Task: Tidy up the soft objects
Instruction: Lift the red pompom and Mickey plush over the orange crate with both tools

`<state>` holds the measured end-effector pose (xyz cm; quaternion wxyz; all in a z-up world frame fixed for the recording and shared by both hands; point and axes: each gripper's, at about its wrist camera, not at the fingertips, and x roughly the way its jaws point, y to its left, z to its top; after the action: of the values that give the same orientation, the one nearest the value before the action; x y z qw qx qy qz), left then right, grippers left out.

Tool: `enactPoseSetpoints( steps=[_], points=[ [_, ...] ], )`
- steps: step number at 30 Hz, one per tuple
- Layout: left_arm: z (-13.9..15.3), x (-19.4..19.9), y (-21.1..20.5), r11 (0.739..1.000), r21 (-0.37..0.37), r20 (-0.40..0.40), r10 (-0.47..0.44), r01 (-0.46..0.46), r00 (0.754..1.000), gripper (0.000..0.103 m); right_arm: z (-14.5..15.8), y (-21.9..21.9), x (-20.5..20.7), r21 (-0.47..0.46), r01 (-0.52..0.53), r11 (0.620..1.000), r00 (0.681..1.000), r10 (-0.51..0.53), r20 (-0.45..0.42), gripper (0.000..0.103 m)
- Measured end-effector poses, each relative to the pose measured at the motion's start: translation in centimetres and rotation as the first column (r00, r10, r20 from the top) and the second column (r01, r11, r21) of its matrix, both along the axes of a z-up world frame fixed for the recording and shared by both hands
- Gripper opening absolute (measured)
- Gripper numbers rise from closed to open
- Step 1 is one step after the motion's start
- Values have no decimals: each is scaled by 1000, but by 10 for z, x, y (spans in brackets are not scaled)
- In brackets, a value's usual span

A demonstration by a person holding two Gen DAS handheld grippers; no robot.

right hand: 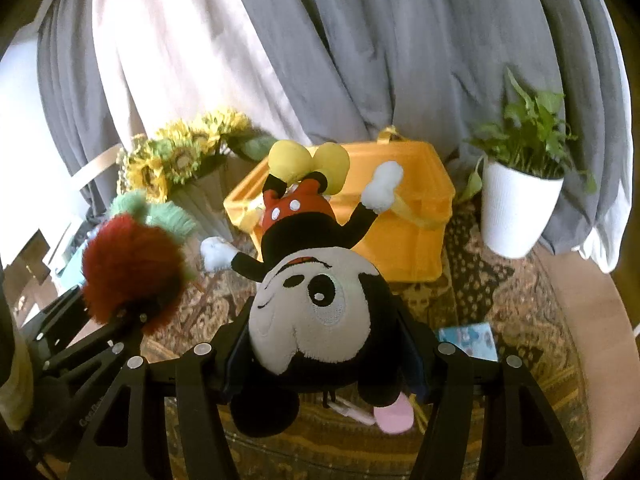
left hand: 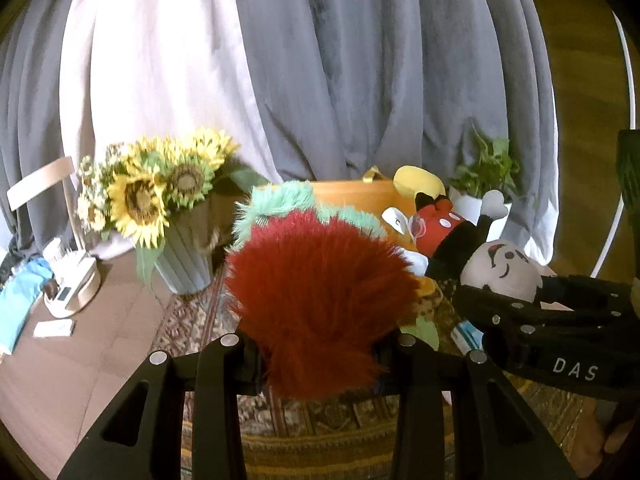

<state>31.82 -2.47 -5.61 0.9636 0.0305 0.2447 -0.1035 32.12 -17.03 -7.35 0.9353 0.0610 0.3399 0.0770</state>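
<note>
Your left gripper (left hand: 316, 354) jaws clamped on red furry toy (left hand: 316, 300), your right gripper (right hand: 320, 354) jaws clamped on mouse doll (right hand: 316, 300), yellow basket (right hand: 404, 240) behind

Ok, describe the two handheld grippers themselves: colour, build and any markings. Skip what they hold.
Both are matte black. The left gripper and right gripper each have two broad fingers with triangular cut-outs and round silver fasteners near the tips. Seen from the left wrist camera, the right gripper's side carries white letters reading DAS. Faint lettering on the left gripper's side is too small to read. No cables or sleeves show.
</note>
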Motion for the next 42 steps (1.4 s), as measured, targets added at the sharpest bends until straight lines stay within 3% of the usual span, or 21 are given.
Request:
enactPoseSetpoints(
  steps=[15,23,35,42],
  points=[
    [27,32,-12,1000,5,108,0,0,994,37,25,-11,32,-9,13,1000,995,-12,100,63],
    [34,61,-17,1000,14,124,-13,12,992,37,34,-21,57,-14,27,1000,991,-25,133,63],
    [43,114,-25,999,47,149,-1,-7,989,37,42,-25,110,-18,29,999,991,-26,131,63],
    [40,148,-33,999,48,107,1,-6,994,37,37,-25,147,-39,-4,999,996,8,85,63]
  ],
)
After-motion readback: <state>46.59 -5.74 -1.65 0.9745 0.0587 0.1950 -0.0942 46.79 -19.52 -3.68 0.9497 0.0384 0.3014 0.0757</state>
